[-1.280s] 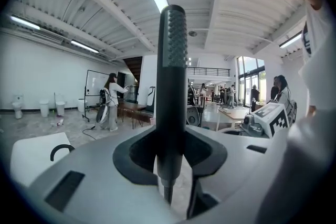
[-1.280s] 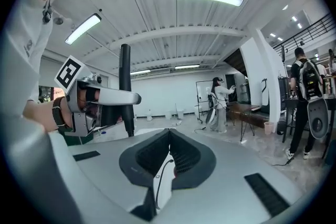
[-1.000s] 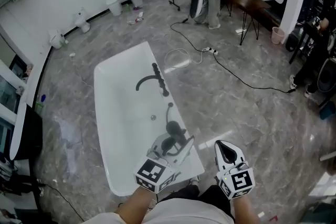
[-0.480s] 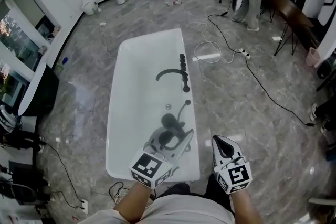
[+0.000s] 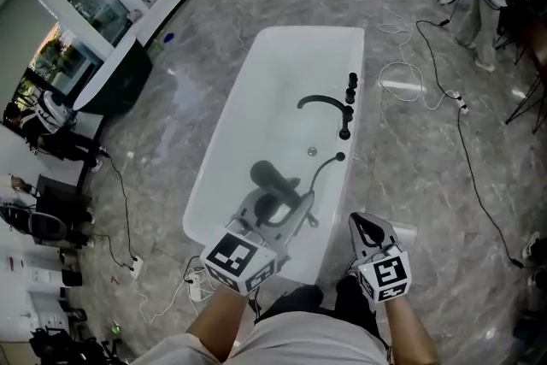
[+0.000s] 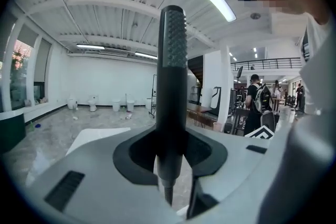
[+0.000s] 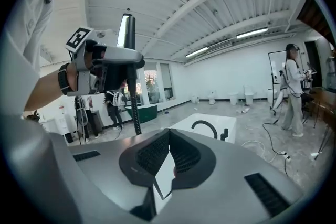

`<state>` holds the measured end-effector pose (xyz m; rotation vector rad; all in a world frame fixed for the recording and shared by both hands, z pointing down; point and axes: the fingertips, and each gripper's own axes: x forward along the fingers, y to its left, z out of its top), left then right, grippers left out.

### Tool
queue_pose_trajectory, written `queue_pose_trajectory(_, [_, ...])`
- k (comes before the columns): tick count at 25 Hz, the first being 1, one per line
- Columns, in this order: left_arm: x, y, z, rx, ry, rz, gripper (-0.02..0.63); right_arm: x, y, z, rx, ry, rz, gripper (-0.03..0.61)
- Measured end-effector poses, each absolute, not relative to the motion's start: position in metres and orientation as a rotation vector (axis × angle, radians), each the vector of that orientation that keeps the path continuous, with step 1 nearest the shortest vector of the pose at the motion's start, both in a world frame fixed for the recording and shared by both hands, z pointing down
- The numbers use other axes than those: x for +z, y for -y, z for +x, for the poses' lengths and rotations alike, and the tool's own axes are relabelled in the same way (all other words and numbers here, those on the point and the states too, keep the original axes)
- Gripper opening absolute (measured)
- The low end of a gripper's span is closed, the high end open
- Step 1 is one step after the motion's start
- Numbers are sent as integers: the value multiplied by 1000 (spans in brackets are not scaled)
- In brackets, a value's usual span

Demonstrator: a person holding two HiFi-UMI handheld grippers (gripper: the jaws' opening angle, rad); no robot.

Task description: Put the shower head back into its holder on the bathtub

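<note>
Two grippers were in play, and only one carried a load. The left gripper point(image 5: 286, 214) had its jaws clamped on the handle of the shower head point(image 6: 172, 60). The right gripper point(image 5: 366, 226) had its jaws closed on nothing, pads meeting at the tips.

In the left gripper view the shower head stood upright across the jaws, nozzle end up and threaded end down. In the head view it was held over the near end of the bathtub point(image 5: 256, 98), with the hose point(image 5: 320, 175) curving away to the right rim.

Several black fittings point(image 5: 344, 132) stood in a row along that rim, beyond the spout point(image 5: 323, 103). Which one was the holder could not be told. All lay ahead and to the right of the left jaws. The right gripper hung just outside the same rim, about as near to them. Seating the head would probably call for a forward-right reach, then tipping its long axis into line with the socket.
</note>
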<state>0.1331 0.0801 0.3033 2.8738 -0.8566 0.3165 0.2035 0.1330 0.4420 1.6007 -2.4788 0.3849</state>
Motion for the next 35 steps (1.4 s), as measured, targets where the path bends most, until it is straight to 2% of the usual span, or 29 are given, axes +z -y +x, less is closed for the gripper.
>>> queue_pose_trajectory(9, [285, -72, 103, 236, 923, 2840, 120, 496, -136, 136, 372, 2488, 1304, 14])
queue_pose_trajectory(18, [260, -68, 64, 232, 903, 2841, 120, 542, -130, 89, 413, 2416, 1297, 17])
queue_pose_trajectory(24, [237, -73, 65, 229, 877, 2892, 120, 579, -122, 71, 475, 2375, 1286, 74])
queue_pose_trajectory(35, [212, -81, 54, 210, 877, 2898, 120, 632, -106, 52, 550, 2309, 1256, 91])
